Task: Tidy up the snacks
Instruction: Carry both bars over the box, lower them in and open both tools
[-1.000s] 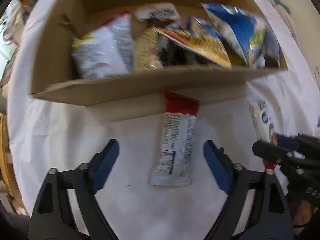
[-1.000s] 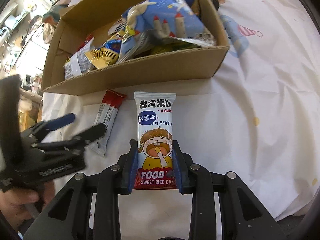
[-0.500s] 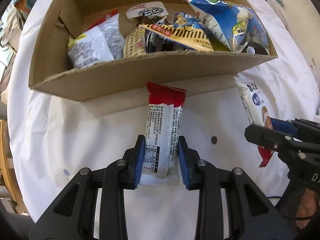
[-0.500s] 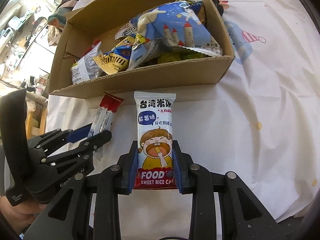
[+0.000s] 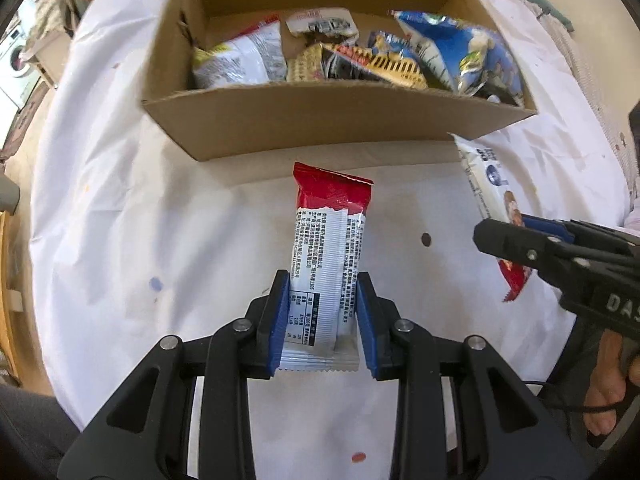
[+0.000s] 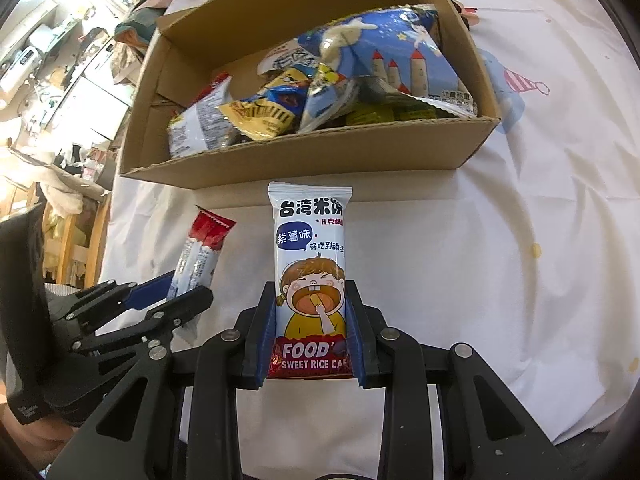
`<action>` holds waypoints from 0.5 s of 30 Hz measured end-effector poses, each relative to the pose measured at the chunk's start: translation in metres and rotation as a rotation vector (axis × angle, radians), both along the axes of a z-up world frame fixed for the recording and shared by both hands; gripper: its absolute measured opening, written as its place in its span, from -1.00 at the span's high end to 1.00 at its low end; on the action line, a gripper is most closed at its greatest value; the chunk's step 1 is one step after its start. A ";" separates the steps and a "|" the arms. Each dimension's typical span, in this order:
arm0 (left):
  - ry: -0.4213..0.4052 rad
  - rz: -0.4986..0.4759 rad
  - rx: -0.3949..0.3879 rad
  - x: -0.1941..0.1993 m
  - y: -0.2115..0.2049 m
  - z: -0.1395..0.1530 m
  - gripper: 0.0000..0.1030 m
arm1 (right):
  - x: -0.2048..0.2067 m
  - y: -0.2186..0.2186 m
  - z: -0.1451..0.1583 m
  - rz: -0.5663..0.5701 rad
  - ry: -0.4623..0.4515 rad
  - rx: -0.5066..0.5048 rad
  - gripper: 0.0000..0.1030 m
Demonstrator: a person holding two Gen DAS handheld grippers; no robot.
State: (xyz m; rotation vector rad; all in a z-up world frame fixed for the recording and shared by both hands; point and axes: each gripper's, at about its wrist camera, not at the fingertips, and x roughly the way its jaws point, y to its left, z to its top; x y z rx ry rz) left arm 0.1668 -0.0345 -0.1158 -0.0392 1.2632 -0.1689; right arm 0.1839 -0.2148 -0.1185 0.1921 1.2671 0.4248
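My left gripper (image 5: 322, 312) is shut on a red-and-white snack bar (image 5: 328, 256), held above the white cloth in front of the cardboard box (image 5: 320, 124). My right gripper (image 6: 311, 328) is shut on a white rice cake packet (image 6: 310, 264) with a cartoon child, also in front of the box (image 6: 304, 160). The box holds several snack bags, among them a blue bag (image 6: 384, 64) and a yellow bag (image 6: 256, 114). Each gripper shows in the other's view: the right gripper (image 5: 516, 236) at right, the left gripper (image 6: 168, 292) at left.
A white patterned cloth (image 6: 540, 200) covers the table. Cluttered shelves and furniture (image 6: 60, 60) stand beyond the table's left edge. The table's front edge drops away at lower right (image 6: 592, 420).
My left gripper went from open around the red-and-white bar to shut on it and lifted it. The right gripper kept hold of the rice cake packet and rose slightly toward the box.
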 end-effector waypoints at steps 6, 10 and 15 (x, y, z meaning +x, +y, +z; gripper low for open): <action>-0.080 0.048 -0.020 -0.018 0.019 0.039 0.46 | -0.007 0.005 0.014 0.050 -0.044 0.054 0.37; -0.135 0.093 -0.024 -0.015 0.034 0.061 0.46 | -0.010 0.013 0.024 0.078 -0.062 0.150 0.37; -0.193 0.141 -0.008 0.002 0.051 0.080 0.46 | -0.009 0.021 0.048 0.096 -0.140 0.245 0.37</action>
